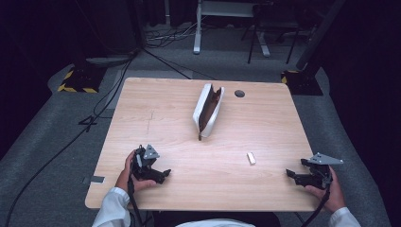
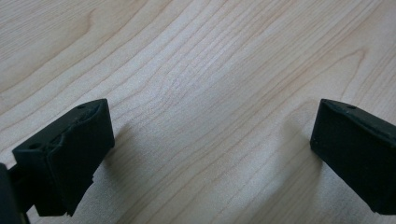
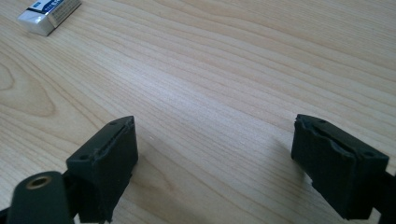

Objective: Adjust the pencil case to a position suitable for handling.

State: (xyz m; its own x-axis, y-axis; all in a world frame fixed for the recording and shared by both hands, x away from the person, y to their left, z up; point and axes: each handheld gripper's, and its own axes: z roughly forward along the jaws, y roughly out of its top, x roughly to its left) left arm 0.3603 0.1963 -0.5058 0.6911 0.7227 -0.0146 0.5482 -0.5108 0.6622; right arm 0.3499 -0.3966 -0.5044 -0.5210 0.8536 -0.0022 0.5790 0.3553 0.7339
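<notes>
I see the small white rectangular eraser (image 1: 251, 158) lying on the pale wooden table (image 1: 179, 99), long axis running away from me, nearer my right gripper (image 1: 289, 174) than my left gripper (image 1: 166, 173), both spread wide, empty.

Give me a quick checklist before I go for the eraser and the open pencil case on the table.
1. Left gripper open and holding nothing: ok, fingers spread wide over bare wood.
2. Right gripper open and holding nothing: ok.
3. Eraser unobstructed: ok, it lies alone on the table, nearer the right gripper.
4. Pencil case open: ok, mouth gaping, brown lining visible.
5. Case contents: cannot tell, the interior is too dark.
6. Cables away from the work area: ok, they trail off the near edge.
</notes>
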